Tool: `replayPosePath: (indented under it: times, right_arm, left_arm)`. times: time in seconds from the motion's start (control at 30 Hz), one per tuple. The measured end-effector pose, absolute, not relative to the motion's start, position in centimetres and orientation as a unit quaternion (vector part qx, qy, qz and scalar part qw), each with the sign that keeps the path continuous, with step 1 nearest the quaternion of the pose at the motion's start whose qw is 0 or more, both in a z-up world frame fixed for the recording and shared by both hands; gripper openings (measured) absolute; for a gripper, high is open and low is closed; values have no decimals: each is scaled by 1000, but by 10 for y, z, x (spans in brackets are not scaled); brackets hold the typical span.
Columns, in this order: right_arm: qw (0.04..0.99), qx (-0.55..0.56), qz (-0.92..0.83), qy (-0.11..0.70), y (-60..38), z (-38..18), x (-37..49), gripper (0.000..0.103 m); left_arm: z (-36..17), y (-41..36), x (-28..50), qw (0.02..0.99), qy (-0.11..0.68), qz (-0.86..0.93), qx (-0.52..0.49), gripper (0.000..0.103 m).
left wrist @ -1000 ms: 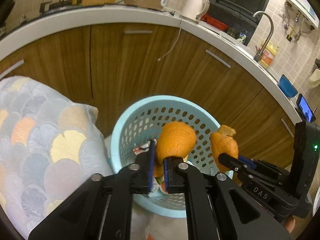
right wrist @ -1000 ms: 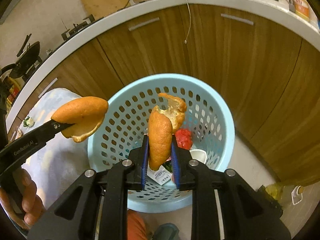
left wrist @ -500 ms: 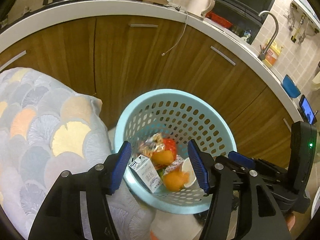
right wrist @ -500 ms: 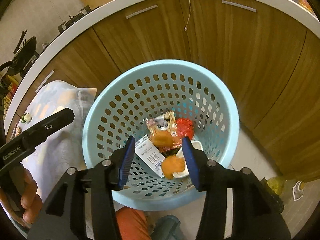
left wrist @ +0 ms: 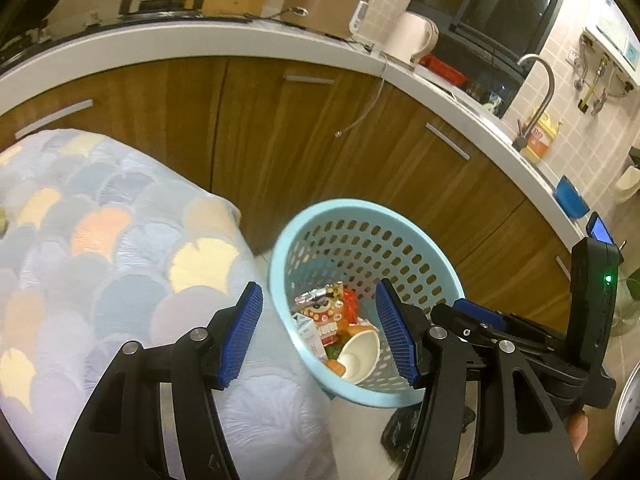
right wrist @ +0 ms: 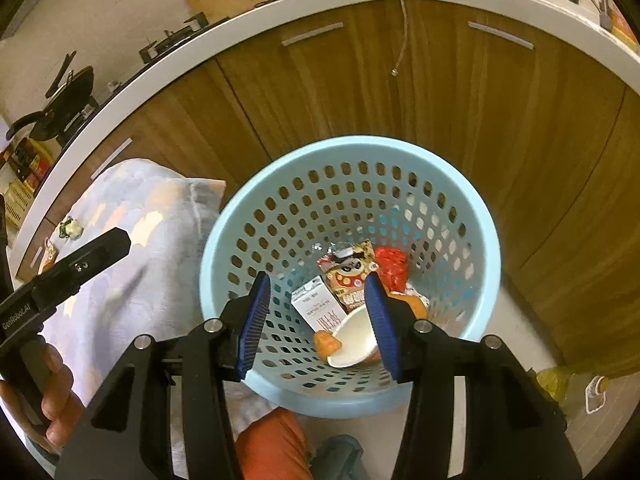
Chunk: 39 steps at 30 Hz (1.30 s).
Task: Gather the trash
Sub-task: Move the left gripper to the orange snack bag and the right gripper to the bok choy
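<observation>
Low in the frame, the right gripper (right wrist: 316, 320) and left gripper (left wrist: 318, 334) are held empty, jaws spread wide. Beyond them, orange peel (right wrist: 327, 343), a milk carton (right wrist: 318, 307) and a paper cup (right wrist: 354, 338) are seen inside the blue perforated basket (right wrist: 256, 216). Further trash is best sought on the patterned tablecloth (right wrist: 132, 240) at left.

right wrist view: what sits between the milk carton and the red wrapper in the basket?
In the right wrist view, the panda-print snack packet lies between the milk carton and the red wrapper, at the bottom of the blue basket.
</observation>
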State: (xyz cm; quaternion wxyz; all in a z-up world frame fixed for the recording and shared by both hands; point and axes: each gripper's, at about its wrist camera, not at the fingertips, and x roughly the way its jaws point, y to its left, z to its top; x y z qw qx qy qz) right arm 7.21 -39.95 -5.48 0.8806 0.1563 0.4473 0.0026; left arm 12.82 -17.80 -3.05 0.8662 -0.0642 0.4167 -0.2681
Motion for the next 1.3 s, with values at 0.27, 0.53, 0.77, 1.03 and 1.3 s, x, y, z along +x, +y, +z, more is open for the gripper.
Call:
replayPosePath:
  times: [0.27,0.53,0.77,1.03,1.3]
  right_arm:
    - [893,117,36,434,-351,-33,79,45]
    - [899,69,86,423,-285,-12,88,45]
    - [905,35,135,403,-212,5,95,35]
    - [904,22,182,387,-133,8,118,32]
    - [900,-36,189,391,-74,1,149,32]
  left_arm:
    - [-15,-144,118,883,393,-247,-72,57]
    - [6,-79,107,908,360,-191,-98,57]
    - [23,-12,99,926,340,-121,-112,61]
    - [24,100,104,928,337,-14,-155,62]
    - [7,172,127,920,364,21,-145,70]
